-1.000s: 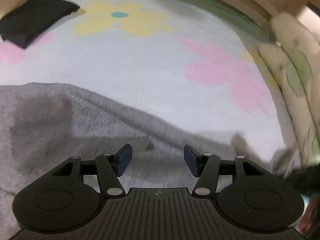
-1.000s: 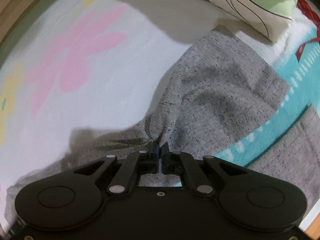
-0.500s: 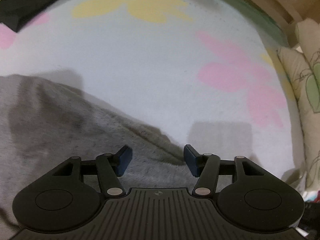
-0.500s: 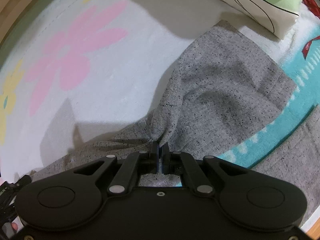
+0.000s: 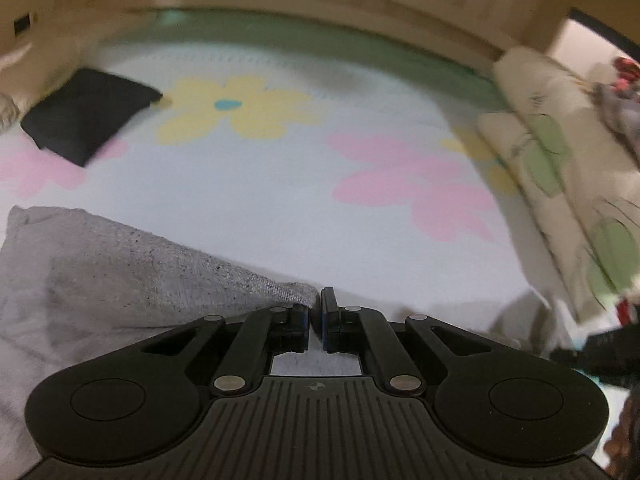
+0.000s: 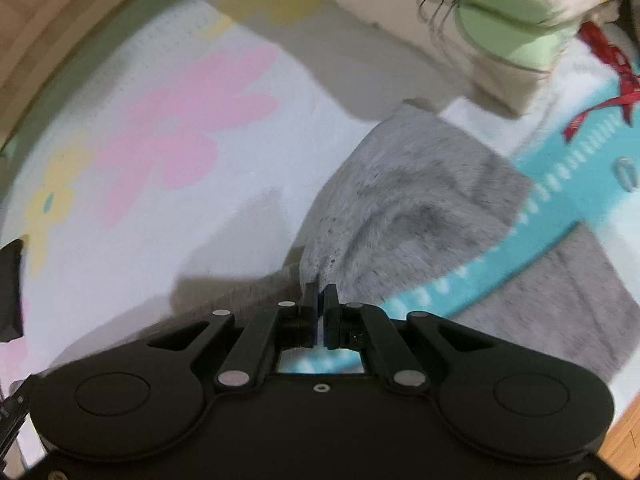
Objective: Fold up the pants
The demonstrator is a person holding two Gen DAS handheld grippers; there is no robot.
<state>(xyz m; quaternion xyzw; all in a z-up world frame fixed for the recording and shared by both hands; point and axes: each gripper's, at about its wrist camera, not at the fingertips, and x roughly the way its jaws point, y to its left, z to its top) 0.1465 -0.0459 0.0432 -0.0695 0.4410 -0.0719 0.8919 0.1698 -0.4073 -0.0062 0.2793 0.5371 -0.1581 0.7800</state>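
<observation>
Speckled grey knit pants (image 5: 120, 264) spread on a white flower-print bed sheet (image 5: 280, 200), left gripper (image 5: 315, 304) just closed, apparently pinching their edge, right gripper (image 6: 320, 294) clamped on a raised fold, leaf-print cream pillows (image 5: 560, 152) beside, folded black cloth (image 5: 88, 114) well apart

The pants (image 6: 420, 208) are heather grey knit with dark flecks, rumpled and partly lifted off the flowered bed. One edge is pinched up into a peak, with folds fanning down from it. In the left view another edge (image 5: 168, 280) rises likewise.
</observation>
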